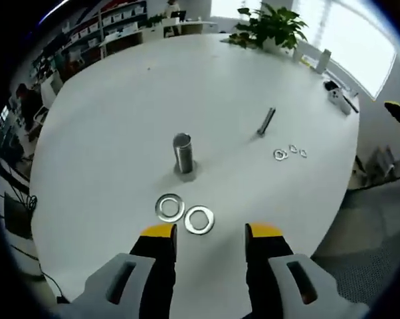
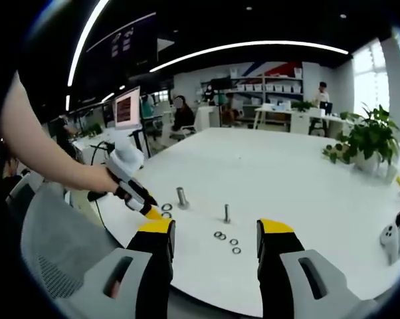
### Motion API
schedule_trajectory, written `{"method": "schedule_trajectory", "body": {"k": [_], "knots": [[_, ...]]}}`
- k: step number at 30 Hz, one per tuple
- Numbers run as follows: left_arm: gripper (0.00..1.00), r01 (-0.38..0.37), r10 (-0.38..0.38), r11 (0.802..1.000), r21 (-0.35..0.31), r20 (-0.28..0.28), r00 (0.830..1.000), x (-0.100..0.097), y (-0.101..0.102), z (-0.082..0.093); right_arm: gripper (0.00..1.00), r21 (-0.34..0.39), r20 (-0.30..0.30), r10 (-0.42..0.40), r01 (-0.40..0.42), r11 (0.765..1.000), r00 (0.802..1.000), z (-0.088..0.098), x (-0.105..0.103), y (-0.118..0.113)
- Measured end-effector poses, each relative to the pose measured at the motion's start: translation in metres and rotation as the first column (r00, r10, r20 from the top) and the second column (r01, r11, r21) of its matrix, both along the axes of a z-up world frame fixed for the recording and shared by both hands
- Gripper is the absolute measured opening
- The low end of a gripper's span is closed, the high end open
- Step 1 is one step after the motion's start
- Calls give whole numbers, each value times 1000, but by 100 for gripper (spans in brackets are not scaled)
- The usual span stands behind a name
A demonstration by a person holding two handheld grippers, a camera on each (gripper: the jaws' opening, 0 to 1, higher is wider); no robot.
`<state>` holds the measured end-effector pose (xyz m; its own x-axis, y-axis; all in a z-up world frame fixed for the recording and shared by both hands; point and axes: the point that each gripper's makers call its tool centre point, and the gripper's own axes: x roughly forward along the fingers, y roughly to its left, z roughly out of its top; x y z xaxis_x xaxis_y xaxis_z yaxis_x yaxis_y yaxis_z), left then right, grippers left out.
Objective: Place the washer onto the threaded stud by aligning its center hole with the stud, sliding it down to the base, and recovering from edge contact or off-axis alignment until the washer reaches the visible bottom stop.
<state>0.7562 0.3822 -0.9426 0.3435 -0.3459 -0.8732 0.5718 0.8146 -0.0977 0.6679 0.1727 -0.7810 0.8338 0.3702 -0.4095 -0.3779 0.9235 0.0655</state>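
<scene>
Fingers (image 1: 161,234) apart before two washers (image 1: 185,214).

Daylight from blown-out windows (image 1: 359,46) washed the white counter (image 1: 120,133) brightly, with soft, short shadows. In the right gripper view, ceiling light strips (image 2: 253,48) glared overhead. Fisheye bending curved the edges; distant shelves looked soft.

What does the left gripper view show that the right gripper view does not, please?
Left gripper view: the hollow top of the threaded stud, from above. Right gripper view: a person's arm, a monitor, the open jaws of the right tool. Shared: the left tool, two large washers, small bolt, three small washers, table, plant.
</scene>
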Motion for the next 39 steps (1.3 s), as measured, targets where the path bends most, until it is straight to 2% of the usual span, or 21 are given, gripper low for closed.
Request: {"method": "schedule_trajectory", "body": {"k": [10,16,21,25,27,30,31,36,39], "knots": [[35,43,-41,998,51,-31,999,2,-4,-15,52,6,5,-5,5,1000,1000,1,0,-1],[33,40,-37,997,60,-46,998,4,-6,-18,51,7,5,-5,5,1000,1000,1,0,-1],[32,65,-58,993,97,-67,996,3,-3,-24,51,8,8,-12,12,1000,1000,1,0,-3],[31,74,-68,992,104,-62,996,4,-2,-24,51,11,11,-16,16,1000,1000,2,0,-4],[29,108,-101,986,126,-59,993,5,-2,-24,51,6,10,-16,16,1000,1000,2,0,-4],[27,180,-171,967,180,-62,983,5,0,-25,50,6,12,-19,19,1000,1000,2,1,-5],[27,171,-162,971,169,-66,985,5,-3,-25,50,7,15,-22,22,1000,1000,2,1,-6],[26,199,-188,964,178,-78,979,6,-4,-25,50,5,11,-21,21,1000,1000,2,0,-6],[26,206,-188,959,196,-107,976,7,-5,-25,49,9,15,-28,28,1000,999,3,1,-7]]}}
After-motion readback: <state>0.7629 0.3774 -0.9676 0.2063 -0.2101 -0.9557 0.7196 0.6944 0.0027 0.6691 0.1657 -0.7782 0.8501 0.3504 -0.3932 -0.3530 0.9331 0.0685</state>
